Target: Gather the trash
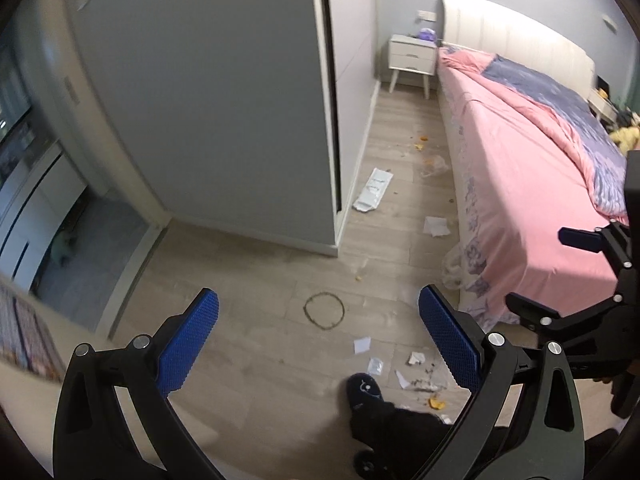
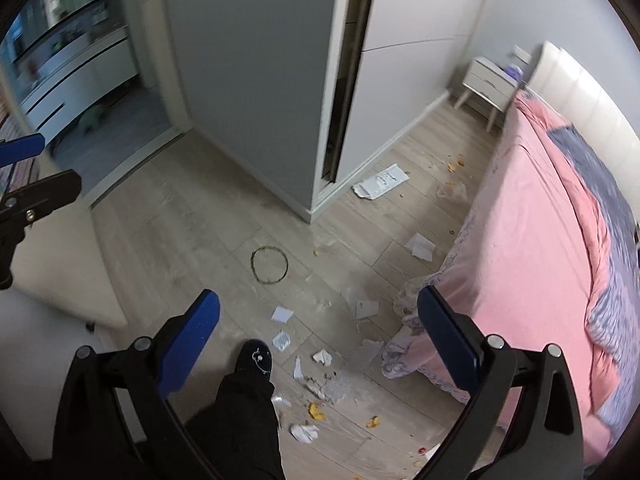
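Trash is scattered over the wood floor beside the bed: a white mailer bag (image 1: 373,191) (image 2: 381,181), paper scraps (image 1: 435,226) (image 2: 420,246), small white pieces (image 1: 362,345) (image 2: 282,313), a crumpled tissue (image 2: 305,433), orange peel bits (image 1: 437,403) (image 2: 316,411), clear plastic (image 1: 434,166) (image 2: 452,192) and a thin ring (image 1: 324,311) (image 2: 270,264). My left gripper (image 1: 318,340) is open and empty, held high above the floor. My right gripper (image 2: 318,340) is open and empty too; it shows at the right edge of the left wrist view (image 1: 560,276).
A pink-covered bed (image 1: 520,184) (image 2: 540,240) fills the right. A grey wardrobe (image 1: 224,100) (image 2: 256,80) stands in the middle, a white nightstand (image 1: 412,58) (image 2: 488,80) behind. An open doorway (image 1: 60,220) (image 2: 80,80) is at left. A slippered foot (image 1: 364,392) (image 2: 254,360) stands below.
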